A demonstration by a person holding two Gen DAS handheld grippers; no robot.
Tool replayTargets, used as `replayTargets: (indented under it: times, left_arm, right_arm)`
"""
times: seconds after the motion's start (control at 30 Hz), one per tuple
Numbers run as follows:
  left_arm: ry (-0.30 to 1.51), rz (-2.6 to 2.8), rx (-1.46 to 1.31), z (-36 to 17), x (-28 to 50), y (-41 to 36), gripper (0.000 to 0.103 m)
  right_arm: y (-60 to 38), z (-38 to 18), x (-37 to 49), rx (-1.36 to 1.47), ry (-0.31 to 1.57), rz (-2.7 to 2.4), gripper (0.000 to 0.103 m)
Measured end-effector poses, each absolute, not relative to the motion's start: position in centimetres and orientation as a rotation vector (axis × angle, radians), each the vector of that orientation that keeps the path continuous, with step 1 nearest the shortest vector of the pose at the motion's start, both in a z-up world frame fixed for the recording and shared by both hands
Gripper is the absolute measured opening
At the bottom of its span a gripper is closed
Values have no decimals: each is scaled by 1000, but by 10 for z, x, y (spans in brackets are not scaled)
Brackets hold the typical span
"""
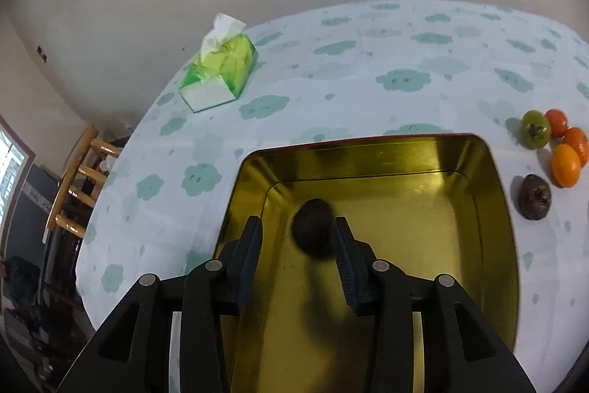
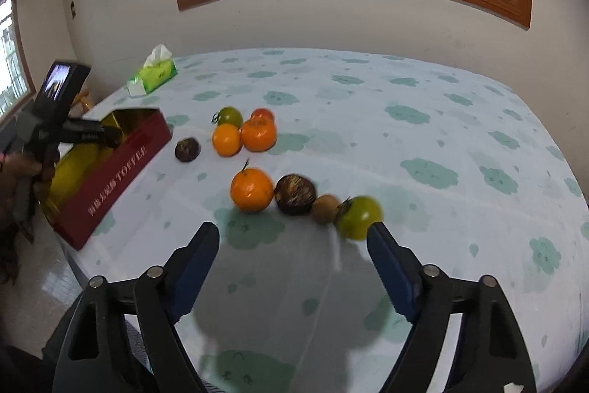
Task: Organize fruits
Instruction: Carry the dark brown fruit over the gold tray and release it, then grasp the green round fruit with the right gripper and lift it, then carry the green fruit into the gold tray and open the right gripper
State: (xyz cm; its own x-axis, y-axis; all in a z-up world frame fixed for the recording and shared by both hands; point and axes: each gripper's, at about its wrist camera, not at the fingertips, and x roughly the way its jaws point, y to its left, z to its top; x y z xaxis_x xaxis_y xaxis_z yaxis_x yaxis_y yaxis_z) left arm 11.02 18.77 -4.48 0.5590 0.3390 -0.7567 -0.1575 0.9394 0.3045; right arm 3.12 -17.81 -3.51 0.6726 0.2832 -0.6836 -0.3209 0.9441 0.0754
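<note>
Hovering over the gold-lined tin [image 1: 371, 172], the left hand-held gripper [image 1: 298, 238] stands half open around a dark round fruit [image 1: 313, 231]; whether its pads touch is unclear, and the fruit looks light and firm. In the right view, the right hand-held gripper [image 2: 292, 238] gapes wide and empty near a smooth green tomato [image 2: 359, 217], likely soft, best pinched gently across its middle.

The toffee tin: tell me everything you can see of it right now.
The toffee tin is a rectangular, lidless metal box with rounded corners, dark red outside with pale "TOFFEE" lettering and other characters on its long side, shiny gold inside. It sits flat on the cloud-print tablecloth at the table's left edge. One dark round fruit, blurred, is inside, between the fingers of the left tool, which is over the tin. The other fruits lie outside, none touching it.
</note>
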Motion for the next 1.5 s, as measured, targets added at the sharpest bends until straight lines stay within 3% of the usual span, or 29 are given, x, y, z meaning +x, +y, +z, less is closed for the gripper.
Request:
replayTargets:
  times: [0.07,0.23,0.37,0.5,0.7,0.77,0.83,0.93,1.17,1.3,1.5]
  left_arm:
    - [897,277,177,-35,96,184,42]
    - [830,229,78,-15,58,173,58]
    - [779,176,56,-5,23,156,58]
    - [757,115,52,-1,-9,139,59]
    - [784,94,82,-7,-26,123,61]
    - [782,94,76,-8,-28,122,61]
    - [785,90,45,-8,-28,122,61]
    - [787,96,-4,-6,-28,129,61]
    - [760,140,-81,2,-35,148,61]
    - [747,167,-117,5,-41,155,61]
    - [724,213,-142,14,-54,173,70]
  right_arm:
    - [-190,-33,35,-45,754,326,79]
    - [-208,-40,41,-48,792,328,79]
    - [-210,-49,49,-91,805,348,79]
    - [-213,-57,62,-100,835,395,70]
    - [-210,-67,84,-167,859,484,67]
    - [-207,-70,89,-195,860,497,59]
    - [-205,-77,96,-209,894,528,37]
    - [-207,-81,100,-190,921,540,31]
    - [-204,-37,51,-65,836,563,31]
    - [-155,3,33,-71,762,695,31]
    - [-46,31,37,-141,705,916,32]
